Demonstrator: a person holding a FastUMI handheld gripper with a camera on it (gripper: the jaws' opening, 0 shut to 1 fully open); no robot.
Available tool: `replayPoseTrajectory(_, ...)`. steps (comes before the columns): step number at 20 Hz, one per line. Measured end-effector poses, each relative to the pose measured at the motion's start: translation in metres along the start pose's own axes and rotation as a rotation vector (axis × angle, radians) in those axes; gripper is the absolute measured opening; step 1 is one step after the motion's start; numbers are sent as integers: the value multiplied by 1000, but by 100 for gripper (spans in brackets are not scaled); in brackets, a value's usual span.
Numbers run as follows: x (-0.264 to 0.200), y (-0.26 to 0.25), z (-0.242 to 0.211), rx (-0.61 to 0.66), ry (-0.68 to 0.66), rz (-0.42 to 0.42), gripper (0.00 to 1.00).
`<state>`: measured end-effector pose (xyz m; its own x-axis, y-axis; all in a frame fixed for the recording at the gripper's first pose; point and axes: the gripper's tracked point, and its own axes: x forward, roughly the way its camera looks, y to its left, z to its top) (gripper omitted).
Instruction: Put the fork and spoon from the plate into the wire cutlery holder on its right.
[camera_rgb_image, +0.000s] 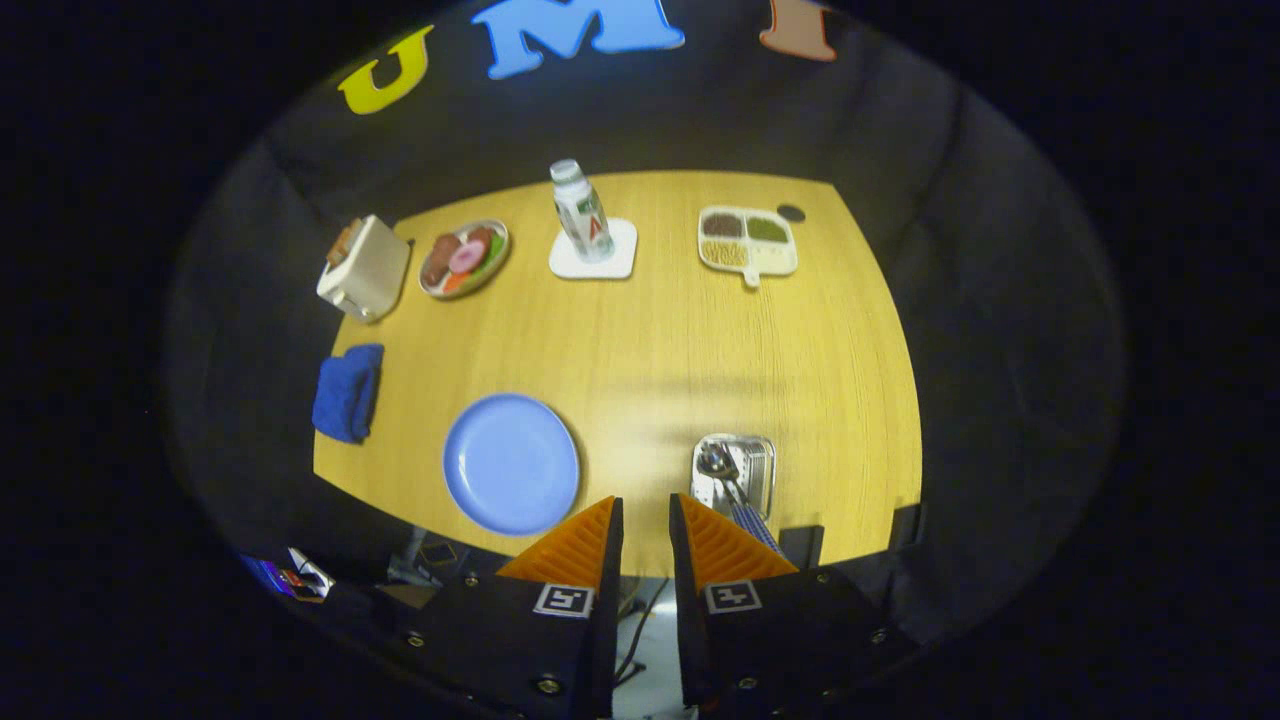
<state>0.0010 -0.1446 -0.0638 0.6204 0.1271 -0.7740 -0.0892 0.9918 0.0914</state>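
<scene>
1. Gripper view: the gripper (646, 515) hangs high above the counter (660, 340); its jaws stand with a narrow gap between them and pinch nothing.
2. The wire cutlery holder (735, 470) lies just ahead of the right jaw. A spoon (718, 462) is inside it, bowl up, and a striped handle (750, 525) sticks out toward the jaw, whose tip partly hides it. I cannot make out the fork clearly.
3. The blue plate (511, 462), just ahead of the left jaw, is bare.
4. Far beyond the jaws stand a toaster (364, 268), a plate of food (464, 258), a bottle (581, 210) on a white coaster (618, 262), and a divided tray (748, 240) holding three fillings.
5. A blue cloth (347, 392) lies beyond the blue plate.
</scene>
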Motion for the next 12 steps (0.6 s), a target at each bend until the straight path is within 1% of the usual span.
replayPoseTrajectory(2,-28,26,27,-17,-241,-15,26)
replayPoseTrajectory(5,-75,60,44,-39,-502,-29,26)
replayPoseTrajectory(9,-121,79,63,-42,-777,-92,26)
replayPoseTrajectory(10,-133,86,68,-49,-839,-101,26)
replayPoseTrajectory(12,-144,104,70,-73,-915,-90,26)
